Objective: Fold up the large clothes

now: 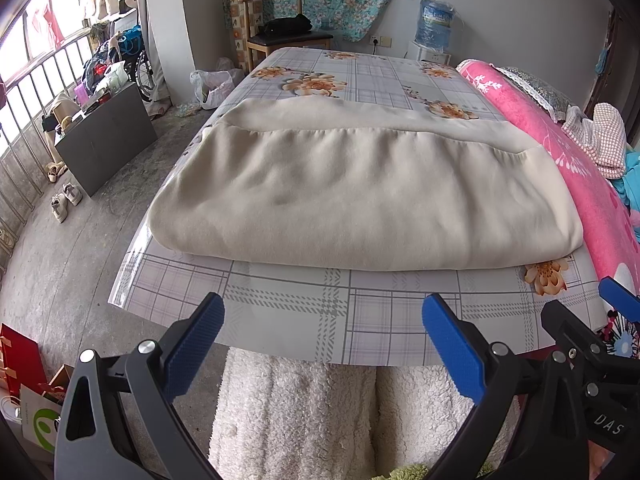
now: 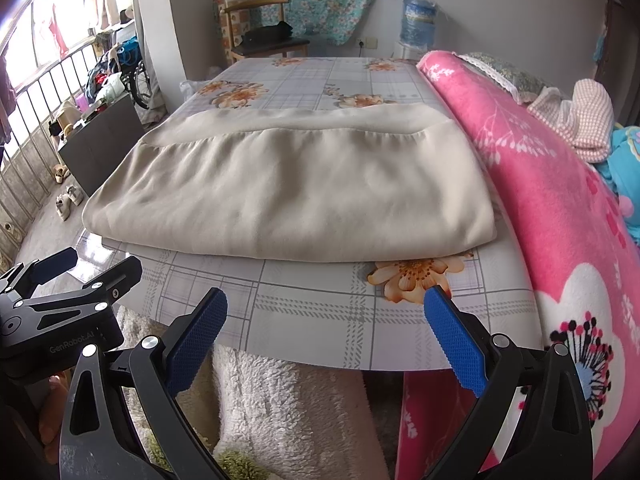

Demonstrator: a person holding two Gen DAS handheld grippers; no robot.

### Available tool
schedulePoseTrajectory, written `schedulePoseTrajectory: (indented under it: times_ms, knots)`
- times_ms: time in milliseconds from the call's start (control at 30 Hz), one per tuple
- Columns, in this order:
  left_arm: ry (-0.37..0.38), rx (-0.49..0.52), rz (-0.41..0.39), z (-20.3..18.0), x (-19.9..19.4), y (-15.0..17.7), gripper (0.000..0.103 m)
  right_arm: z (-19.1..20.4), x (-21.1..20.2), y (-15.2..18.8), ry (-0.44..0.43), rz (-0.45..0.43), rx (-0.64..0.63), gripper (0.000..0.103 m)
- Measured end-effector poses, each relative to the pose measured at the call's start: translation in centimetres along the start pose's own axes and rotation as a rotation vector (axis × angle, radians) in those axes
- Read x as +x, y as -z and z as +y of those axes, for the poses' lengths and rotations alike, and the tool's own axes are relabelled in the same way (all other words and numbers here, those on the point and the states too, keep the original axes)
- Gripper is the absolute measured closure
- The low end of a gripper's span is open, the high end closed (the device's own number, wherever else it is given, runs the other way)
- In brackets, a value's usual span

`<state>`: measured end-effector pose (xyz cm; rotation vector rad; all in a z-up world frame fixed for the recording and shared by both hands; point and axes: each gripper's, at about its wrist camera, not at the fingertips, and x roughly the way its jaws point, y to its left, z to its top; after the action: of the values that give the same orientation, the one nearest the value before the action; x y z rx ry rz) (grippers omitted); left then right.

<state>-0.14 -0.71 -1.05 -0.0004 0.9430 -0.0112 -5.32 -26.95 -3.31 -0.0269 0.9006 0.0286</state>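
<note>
A large beige garment lies folded in a thick rectangle across the table, which has a plaid, flowered cover. Its rounded fold faces me, and a flat band of the same cloth shows at the far side. My left gripper hangs open over the table's near edge, short of the garment, with nothing between its blue pads. The right gripper shows at the right edge of the left wrist view. In the right wrist view the garment lies ahead, and my right gripper is open and empty beside the left gripper.
A pink flowered blanket is heaped along the table's right side, touching the garment's corner. White fleecy trousers of a person fill the space under the near edge. A wooden chair and a water jug stand beyond the table. Shoes lie on the floor at left.
</note>
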Motion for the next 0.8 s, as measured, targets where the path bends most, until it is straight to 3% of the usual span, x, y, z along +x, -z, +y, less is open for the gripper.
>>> schedulePoseTrajectory:
  times_ms: [800]
  knots:
    - [-0.009,-0.008,-0.015,0.0,-0.21,-0.69,0.006,0.1,0.14,-0.47,0.001,-0.005,-0.024,0.008]
